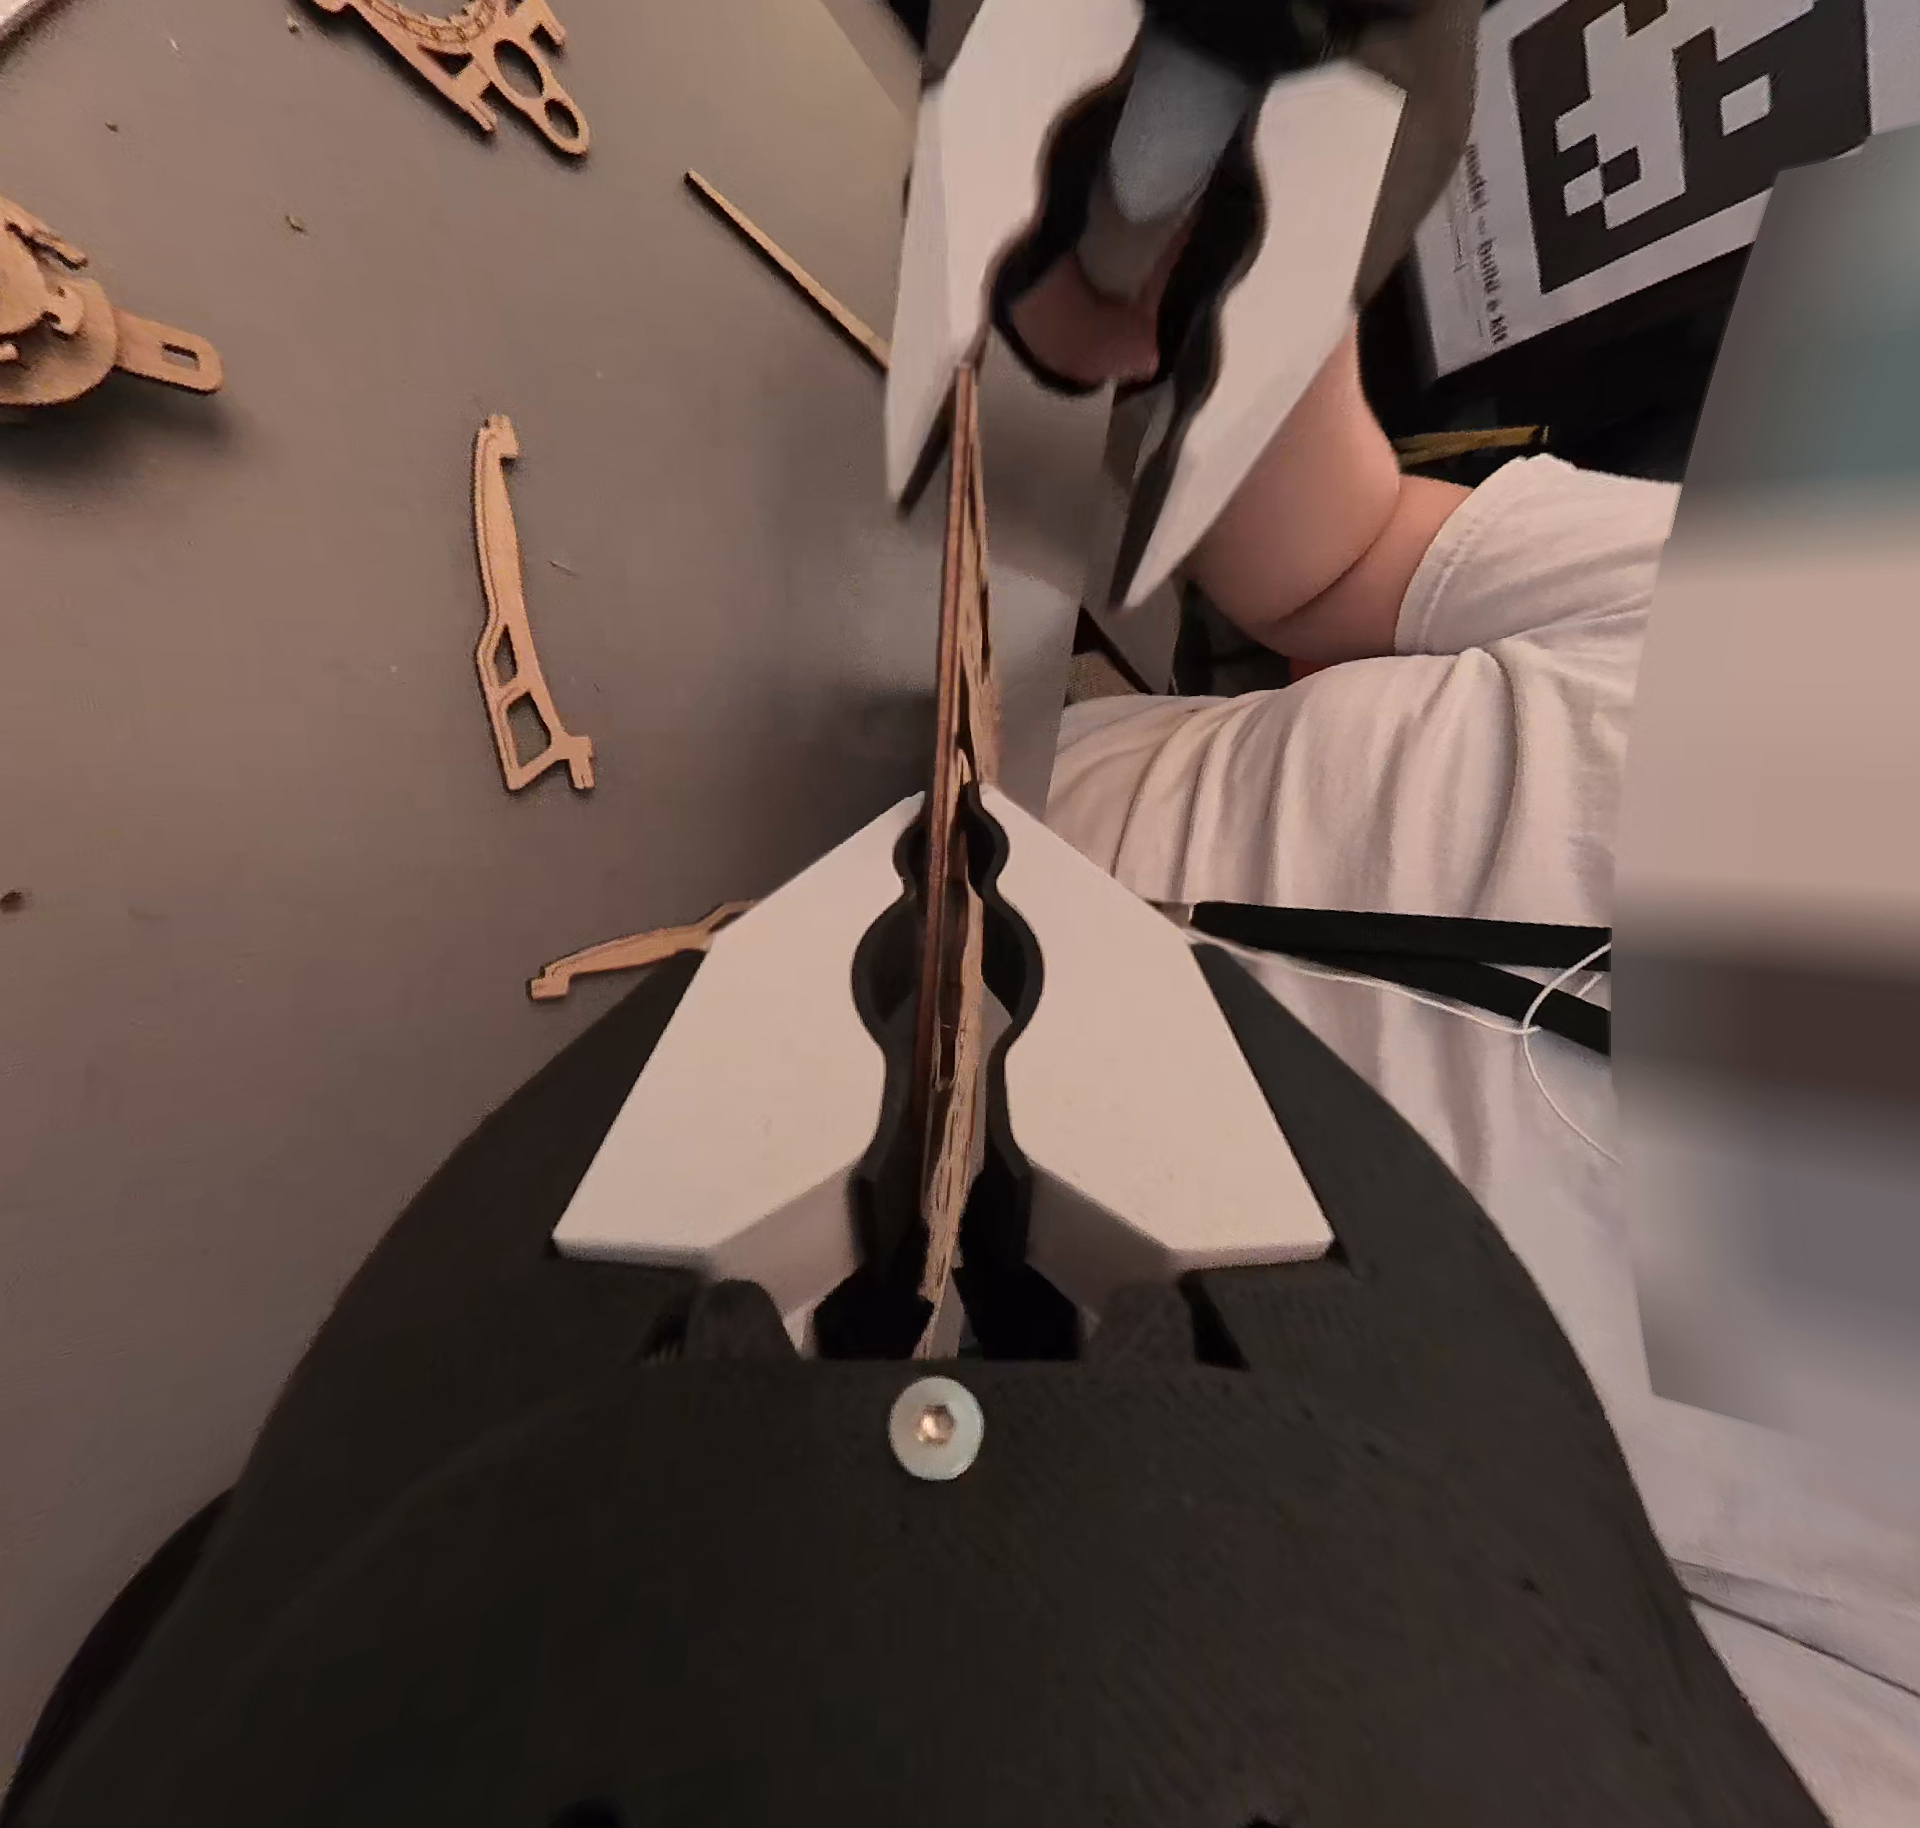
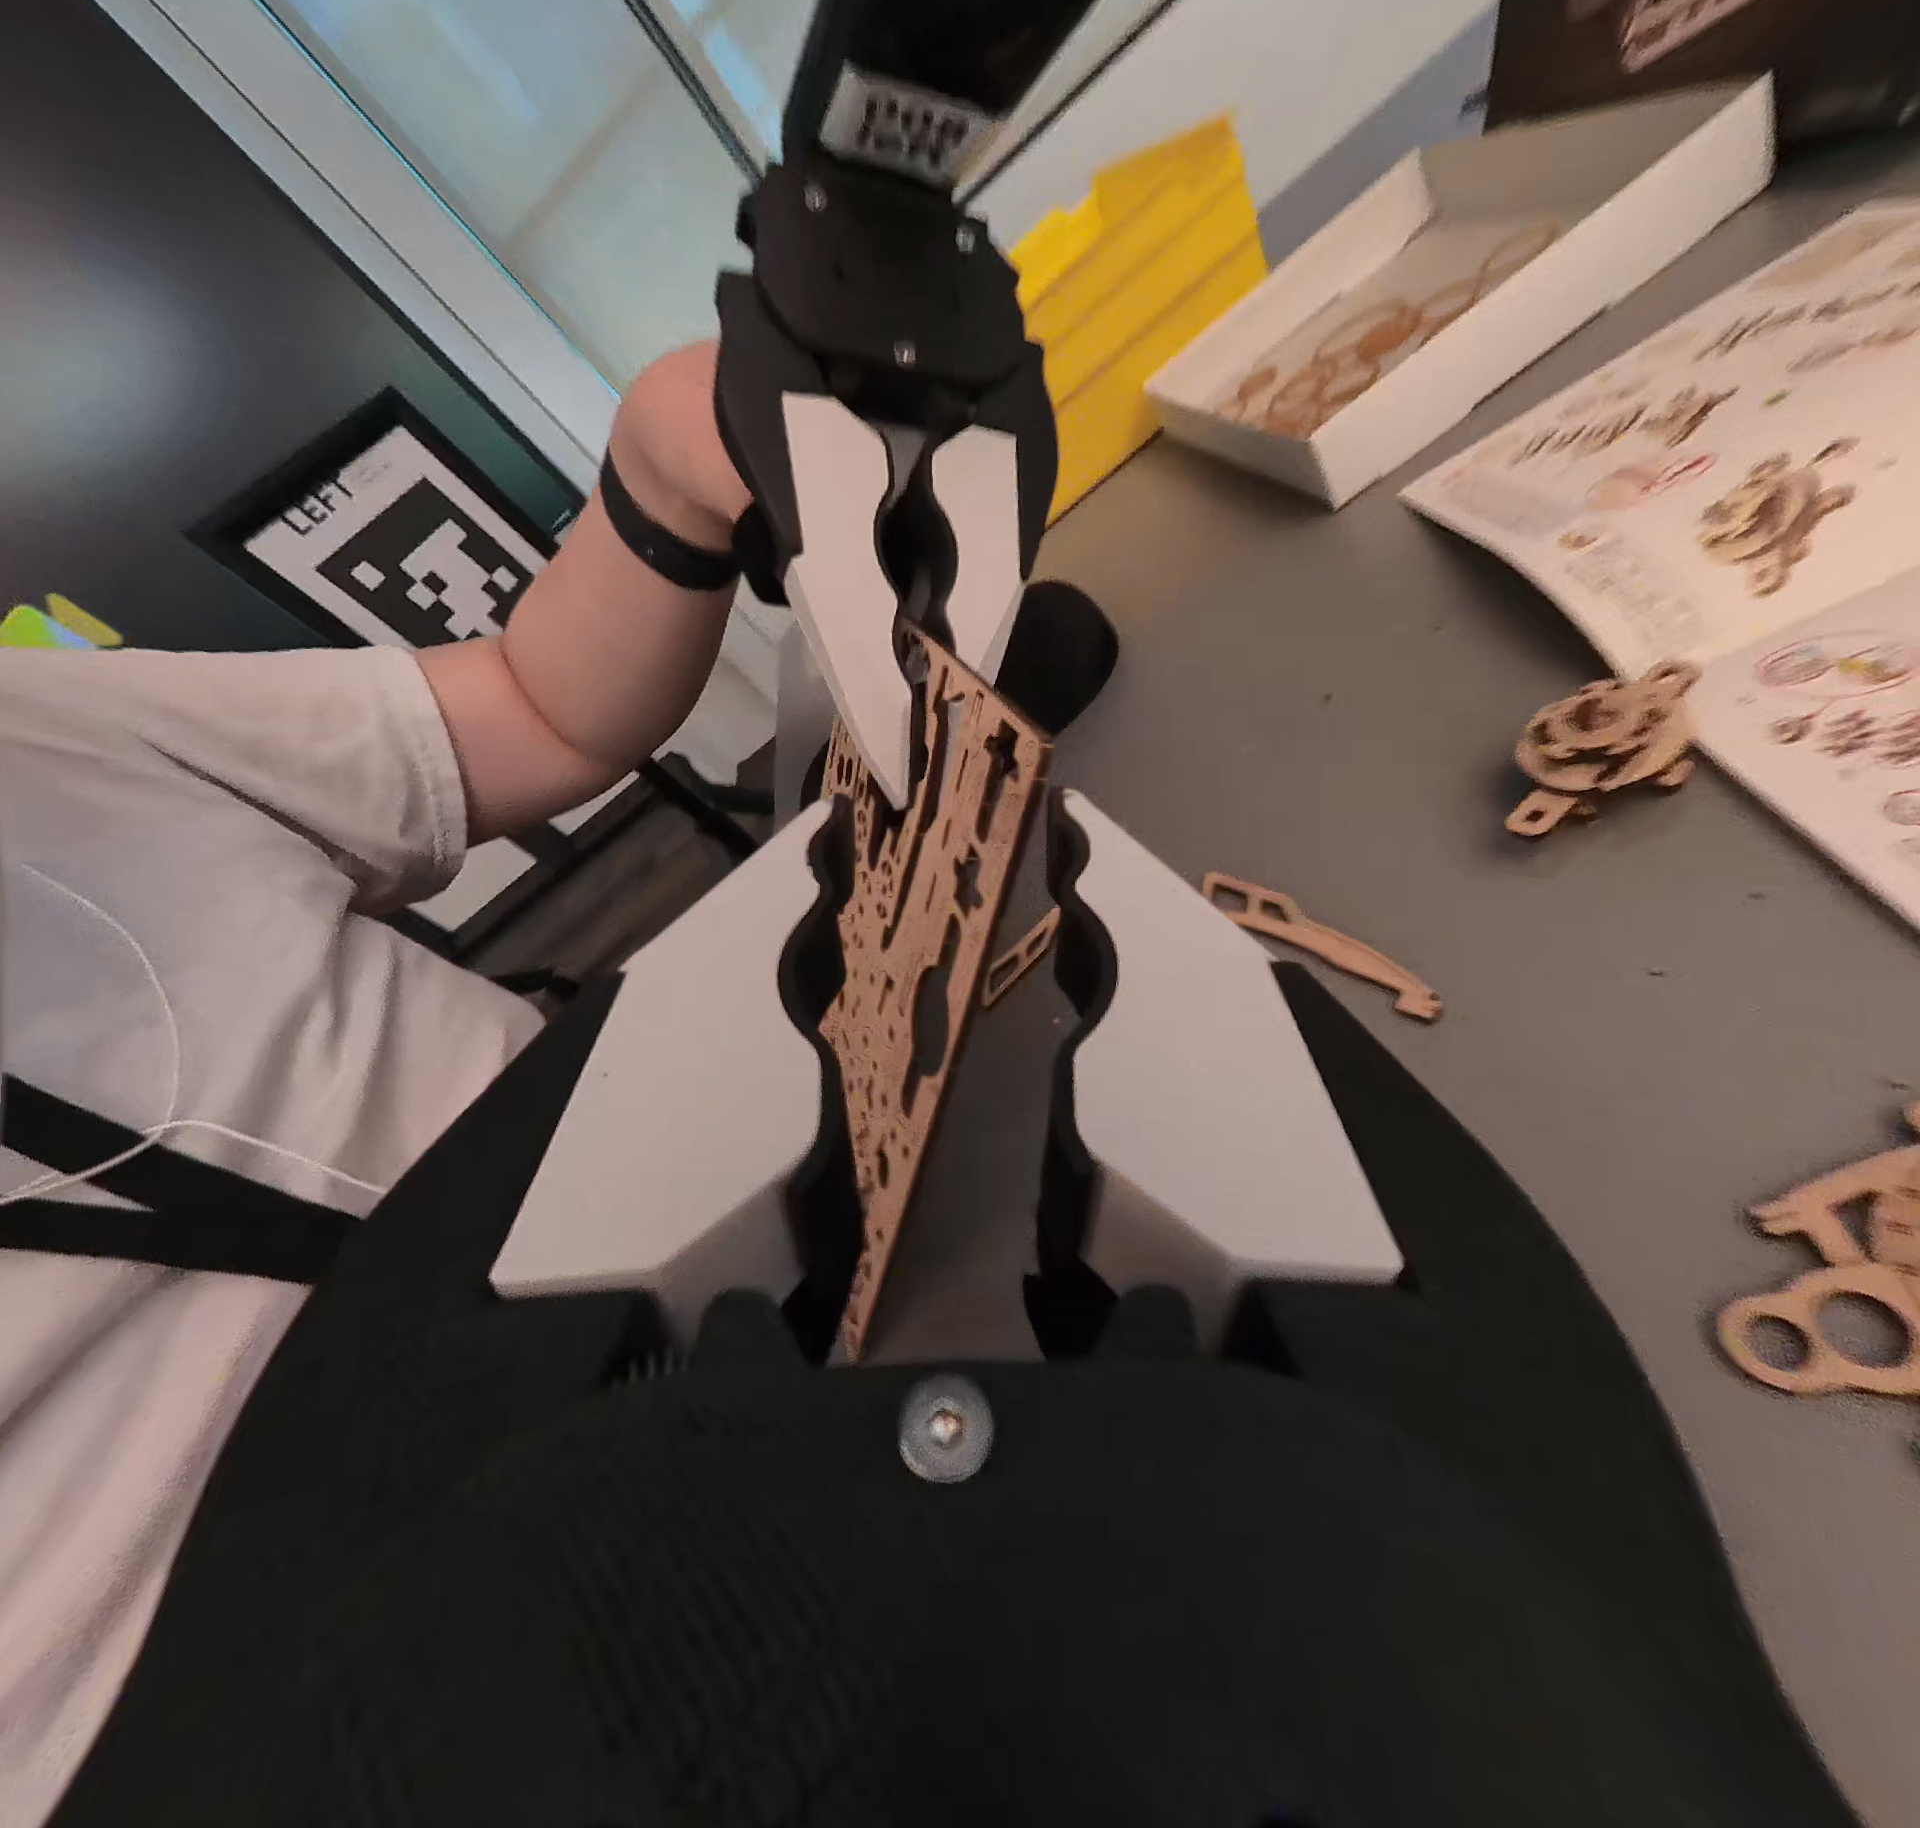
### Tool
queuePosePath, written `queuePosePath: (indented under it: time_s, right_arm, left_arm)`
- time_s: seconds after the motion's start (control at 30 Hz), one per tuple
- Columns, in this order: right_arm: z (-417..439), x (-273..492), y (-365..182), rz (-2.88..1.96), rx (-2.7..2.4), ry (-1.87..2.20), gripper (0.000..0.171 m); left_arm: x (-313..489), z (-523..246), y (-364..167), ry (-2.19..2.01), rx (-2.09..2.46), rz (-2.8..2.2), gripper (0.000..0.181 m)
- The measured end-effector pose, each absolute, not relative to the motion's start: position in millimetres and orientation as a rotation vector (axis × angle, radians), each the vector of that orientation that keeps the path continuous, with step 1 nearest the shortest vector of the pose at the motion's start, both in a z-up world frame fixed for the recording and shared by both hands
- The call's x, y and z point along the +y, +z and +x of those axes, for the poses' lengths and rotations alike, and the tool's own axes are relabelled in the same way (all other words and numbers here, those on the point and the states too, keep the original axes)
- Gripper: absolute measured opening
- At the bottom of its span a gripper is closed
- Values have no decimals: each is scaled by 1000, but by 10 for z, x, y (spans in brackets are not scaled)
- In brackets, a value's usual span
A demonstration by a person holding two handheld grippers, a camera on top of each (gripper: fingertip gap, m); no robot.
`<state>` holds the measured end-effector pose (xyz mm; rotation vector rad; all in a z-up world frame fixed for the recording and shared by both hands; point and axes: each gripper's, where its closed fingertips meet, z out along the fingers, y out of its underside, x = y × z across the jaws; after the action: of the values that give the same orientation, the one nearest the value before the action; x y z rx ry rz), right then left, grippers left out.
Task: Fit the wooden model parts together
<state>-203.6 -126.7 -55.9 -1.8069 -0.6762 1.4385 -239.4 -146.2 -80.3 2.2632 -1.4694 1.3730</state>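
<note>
A thin laser-cut wooden parts sheet (image 1: 961,635) with many cut-out holes is held up in the air above the table edge. My left gripper (image 1: 951,812) is shut on one end of it, and the sheet shows edge-on. In the right wrist view the sheet (image 2: 935,999) runs between the wide-apart fingers of my right gripper (image 2: 945,812), which is open. The left gripper (image 2: 925,698) clamps the sheet's far end there. In the left wrist view the right gripper (image 1: 1023,531) is blurred, and one of its fingers (image 1: 935,324) touches the sheet's far tip.
Loose wooden parts lie on the grey table (image 1: 260,635): a ring frame (image 1: 447,22), a long bracket (image 1: 514,625) and a thin stick (image 1: 790,272). A partly built round model (image 2: 1600,739), an instruction sheet (image 2: 1714,531) and a white box (image 2: 1455,324) lie to the right. A person in a white shirt (image 2: 208,843) is close. The tips of one gripper are about 5 cm away from the tips of the other. Left tips and right tips are each some 15 cm from the thin stick (image 1: 790,272).
</note>
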Motion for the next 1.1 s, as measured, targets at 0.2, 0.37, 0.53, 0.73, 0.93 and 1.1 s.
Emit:
queuePosePath:
  time_s: [0.2,0.37,0.53,0.73,0.93,1.1]
  right_arm:
    - [-1911,-1200,-575,-1778,-620,1510,36]
    - [-2189,-1396,-757,-1852,-666,1712,16]
    - [-2328,-1548,-872,-1865,-780,1734,3]
    - [-2244,-1468,-826,-1808,-697,1741,1]
    - [-2209,-1354,-767,-1727,-636,1766,1]
    - [-2358,-1394,-676,-1665,-735,1820,3]
  left_arm:
    - [-1431,-2485,-856,1377,-1459,2260,4]
    - [-1441,-2461,-849,1387,-1485,2249,5]
    - [-1174,-2429,-590,1557,-1468,2357,22]
    - [-728,-2994,-308,1741,-1375,2702,41]
    - [-1151,-3286,-721,1951,-1058,2616,46]
    - [-1401,-3298,-720,2194,-1022,2452,1]
